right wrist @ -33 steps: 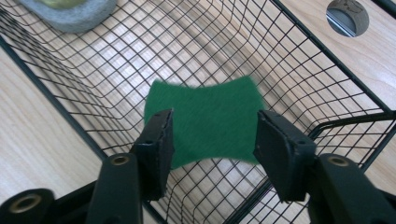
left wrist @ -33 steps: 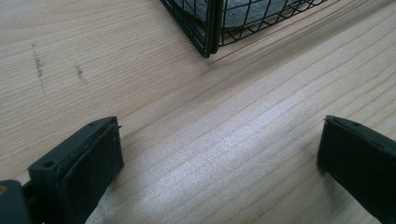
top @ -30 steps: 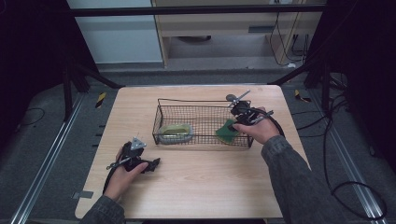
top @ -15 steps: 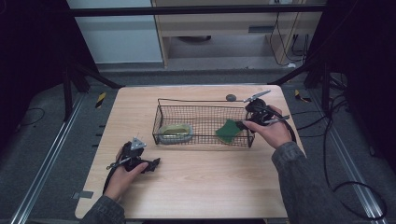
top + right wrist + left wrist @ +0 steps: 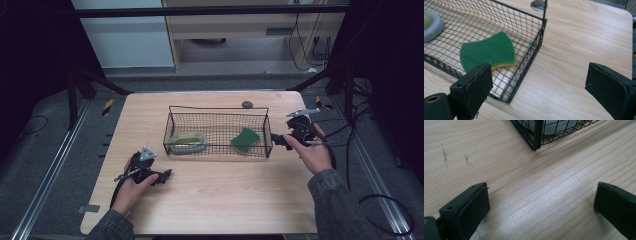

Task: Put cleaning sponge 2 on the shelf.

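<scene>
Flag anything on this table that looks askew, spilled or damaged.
Nothing stands out. The sponge lies flat inside the wire basket beside a grey dish; the basket stands upright and nothing is spilled on the table.

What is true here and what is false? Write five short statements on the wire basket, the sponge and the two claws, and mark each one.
1. The green sponge with a yellow underside lies inside the black wire basket. True.
2. The right claw is shut on the sponge. False: its jaws stand wide apart with nothing between them, outside the basket's end wall.
3. The left claw is open above bare wooden table. True.
4. The grey dish with the yellow-green inside sits on the table outside the basket. False: it sits inside the basket, at the end opposite the sponge.
5. A small round grey thing lies on the table beyond the basket. True.
</scene>
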`<state>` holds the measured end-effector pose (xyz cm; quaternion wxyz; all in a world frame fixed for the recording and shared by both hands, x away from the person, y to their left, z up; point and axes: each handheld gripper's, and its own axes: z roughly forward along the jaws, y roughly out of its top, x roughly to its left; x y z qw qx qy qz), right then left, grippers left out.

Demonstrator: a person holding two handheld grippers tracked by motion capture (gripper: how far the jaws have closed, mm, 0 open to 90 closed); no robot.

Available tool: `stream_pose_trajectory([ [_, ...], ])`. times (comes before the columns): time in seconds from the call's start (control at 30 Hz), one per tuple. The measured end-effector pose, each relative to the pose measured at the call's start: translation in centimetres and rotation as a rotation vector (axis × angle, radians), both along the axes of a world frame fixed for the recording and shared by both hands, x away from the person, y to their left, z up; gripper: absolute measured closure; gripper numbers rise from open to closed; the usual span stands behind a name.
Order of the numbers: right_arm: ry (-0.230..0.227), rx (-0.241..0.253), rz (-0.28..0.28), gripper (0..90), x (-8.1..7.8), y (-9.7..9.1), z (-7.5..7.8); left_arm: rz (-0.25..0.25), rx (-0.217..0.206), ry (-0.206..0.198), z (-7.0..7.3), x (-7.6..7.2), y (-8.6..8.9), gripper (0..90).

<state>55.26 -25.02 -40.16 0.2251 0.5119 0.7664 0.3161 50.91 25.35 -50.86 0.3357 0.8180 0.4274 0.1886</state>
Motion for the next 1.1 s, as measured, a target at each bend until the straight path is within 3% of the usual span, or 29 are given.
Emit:
stream_pose_trajectory([
  [0.53, 0.069, 0.034, -0.053, 12.9, -2.0, -2.4, -4.0, 0.003, -0.002, 0.001, 0.0, 0.0, 0.0, 0.0],
  [0.8, 0.123, 0.033, -0.096, 16.2, -1.3, -2.9, -7.0, 0.002, 0.001, 0.0, 0.0, 0.0, 0.0, 0.0],
  [0.9, 0.134, 0.016, -0.108, 16.2, -0.9, -2.9, -7.5, 0.002, 0.001, 0.0, 0.0, 0.0, 0.0, 0.0],
  [1.1, 0.148, 0.042, -0.155, 14.2, 0.2, -3.0, -8.8, 0.002, 0.001, 0.0, 0.0, 0.0, 0.0, 0.0],
])
